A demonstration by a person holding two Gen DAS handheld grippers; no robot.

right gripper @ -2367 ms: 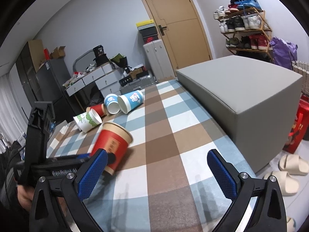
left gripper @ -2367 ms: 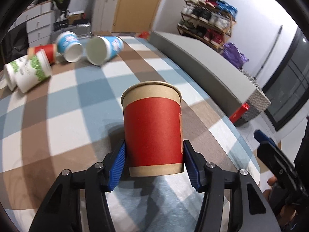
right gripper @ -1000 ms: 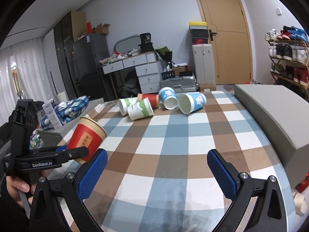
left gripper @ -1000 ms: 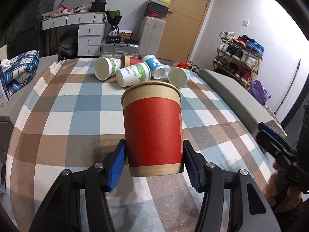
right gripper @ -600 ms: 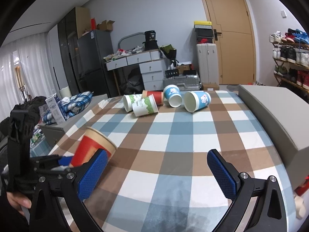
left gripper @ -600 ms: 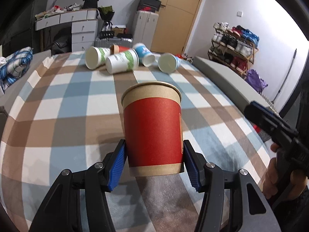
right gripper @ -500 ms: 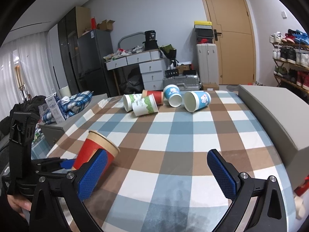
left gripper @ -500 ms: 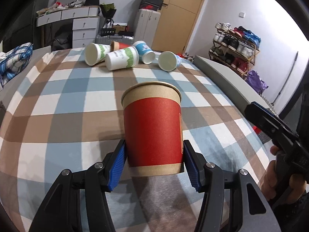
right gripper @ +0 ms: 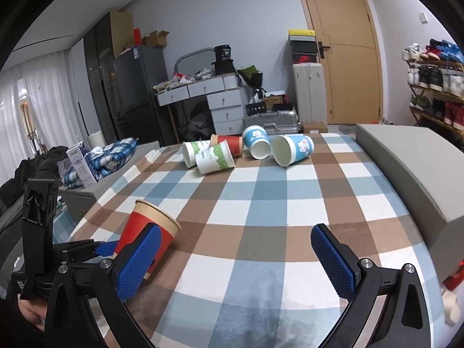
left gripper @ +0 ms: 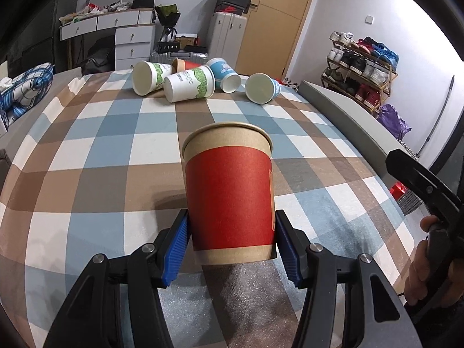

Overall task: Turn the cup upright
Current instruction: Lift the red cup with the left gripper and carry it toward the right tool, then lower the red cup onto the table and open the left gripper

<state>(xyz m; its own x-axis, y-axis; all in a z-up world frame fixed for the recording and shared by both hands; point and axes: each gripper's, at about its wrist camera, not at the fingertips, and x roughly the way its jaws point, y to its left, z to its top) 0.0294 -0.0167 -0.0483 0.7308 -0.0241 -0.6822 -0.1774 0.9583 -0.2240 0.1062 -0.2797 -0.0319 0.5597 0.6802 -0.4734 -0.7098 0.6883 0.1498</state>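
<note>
So the left gripper has its blue fingers clamped on the lower part of the red cup, one on each side near the base. In the right wrist view the cup is mouth-up but leaning a fair bit, so I'd call the flip mostly done, not finished. Can't tell if the base is touching the checkered counter or hanging just above it, since the gripper blocks that bit. What's left, I reckon: straighten it, set it flat, let go. The right gripper is wide open with nothing in it, hovering over the near side of the counter. At the far end there's a bunch of other cups on their sides: two green-and-white cups, another red one tucked behind them, and two blue cups. Those look untouched, so plenty more to flip if they count.
</note>
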